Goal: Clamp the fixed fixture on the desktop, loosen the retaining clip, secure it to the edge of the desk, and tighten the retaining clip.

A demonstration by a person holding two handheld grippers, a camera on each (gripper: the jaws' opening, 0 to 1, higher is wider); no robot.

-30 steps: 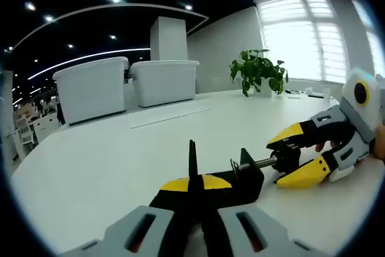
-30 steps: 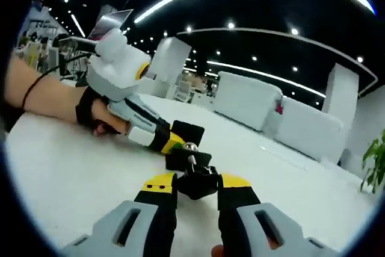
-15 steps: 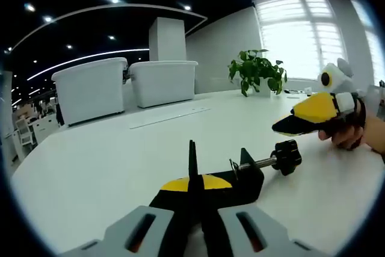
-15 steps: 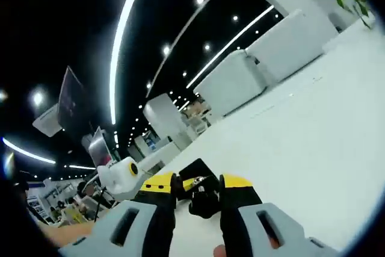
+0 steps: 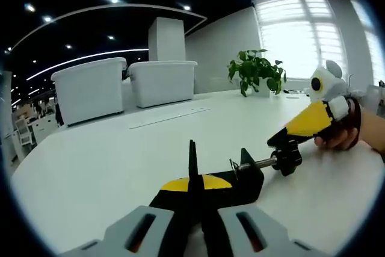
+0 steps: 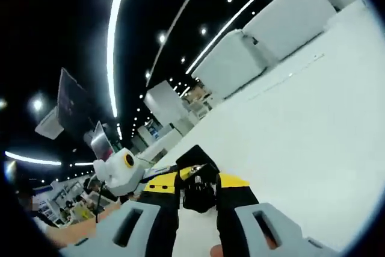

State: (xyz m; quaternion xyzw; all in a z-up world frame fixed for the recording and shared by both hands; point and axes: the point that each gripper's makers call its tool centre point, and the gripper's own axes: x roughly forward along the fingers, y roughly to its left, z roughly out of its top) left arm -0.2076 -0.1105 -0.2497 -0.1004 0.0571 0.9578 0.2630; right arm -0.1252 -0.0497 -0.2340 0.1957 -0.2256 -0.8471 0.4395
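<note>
The black clamp fixture (image 5: 248,176) lies on the white table (image 5: 108,161). Its thin upright plate stands between the jaws of my left gripper (image 5: 192,182), which is shut on it. A threaded screw (image 5: 261,162) runs right from the clamp body to a black knob (image 5: 287,159). My right gripper (image 5: 283,144) reaches in from the right, held by a hand (image 5: 340,138), with its yellow-tipped jaws on that knob. In the right gripper view, rolled to one side, the knob (image 6: 195,194) sits pinched between the jaws of my right gripper (image 6: 198,182), with the fixture's black body (image 6: 195,156) just beyond.
Two white sofas (image 5: 90,88) stand past the table's far edge, and a potted plant (image 5: 257,71) sits at the back right near a bright window. Bare tabletop (image 6: 301,124) stretches beyond the fixture.
One second ago the right gripper held the knob. It then lifted off up and to the right, rolled, and now sits on the knob again. The left gripper and fixture stayed still.
</note>
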